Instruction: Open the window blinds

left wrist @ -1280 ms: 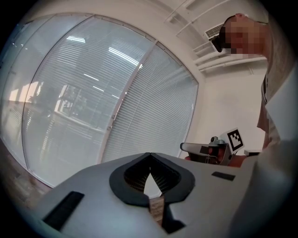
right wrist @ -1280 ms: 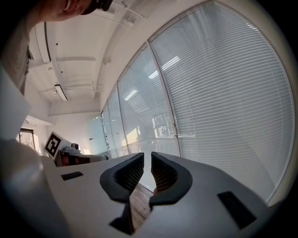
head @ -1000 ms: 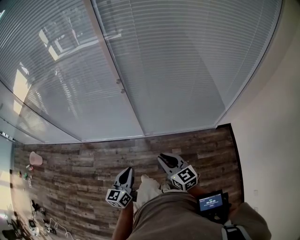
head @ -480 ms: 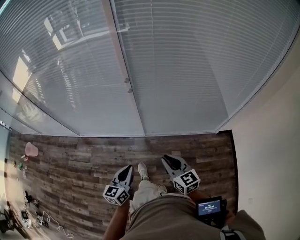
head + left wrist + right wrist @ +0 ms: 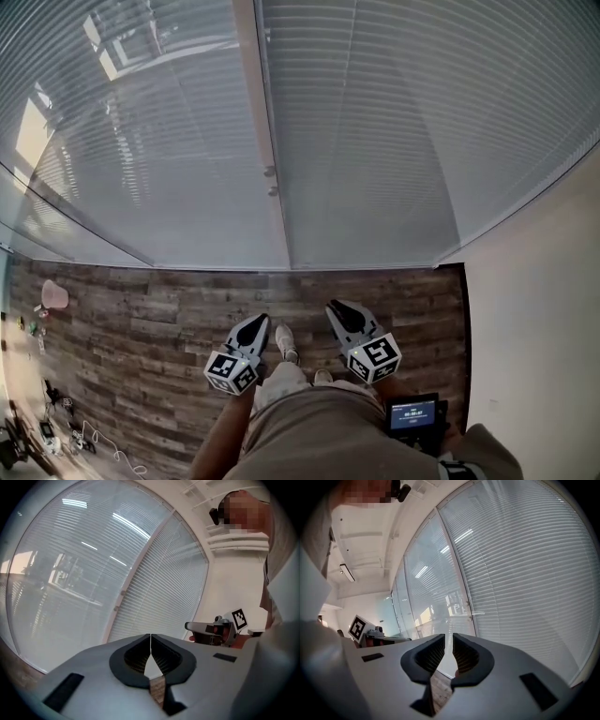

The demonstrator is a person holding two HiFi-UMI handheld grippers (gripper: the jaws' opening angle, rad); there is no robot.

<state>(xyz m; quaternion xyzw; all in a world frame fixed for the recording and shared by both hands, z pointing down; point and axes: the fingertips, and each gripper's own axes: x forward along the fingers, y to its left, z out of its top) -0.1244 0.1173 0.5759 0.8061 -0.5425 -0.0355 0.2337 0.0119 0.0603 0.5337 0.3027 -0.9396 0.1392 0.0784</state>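
Hard to make out: the white horizontal-slat window blinds run off the top and sides of the head view, so their upper end isn't seen. The slats look flat and closed. Glare and reflected ceiling lights lie over the left pane, so what's behind can't be told. Two small round knobs sit on the pale vertical window post btwn the panes, too small to tell what they are. The person's beige clothing fills the bottom centre and hides both hands and most of the arms. A small dark device w/ lit blue screen sits at the person's right hip, print unreadable. Bits of clutter and cables on the far-left floor are tiny and blurred. Pose: the L gripper and R gripper are held low, close in front of the body, side by side. They sit either side of a white shoe, over the brown wood-plank floor, noses toward the window base. Both are well apart from the blinds. A cream wall stands to the right. L gripper view: fingers clenched tip to tip, nothing btwn, blinds ahead, the other tool just beside at right. R gripper view: fingers a narrow slit apart, empty, aimed about level at the post and blinds.
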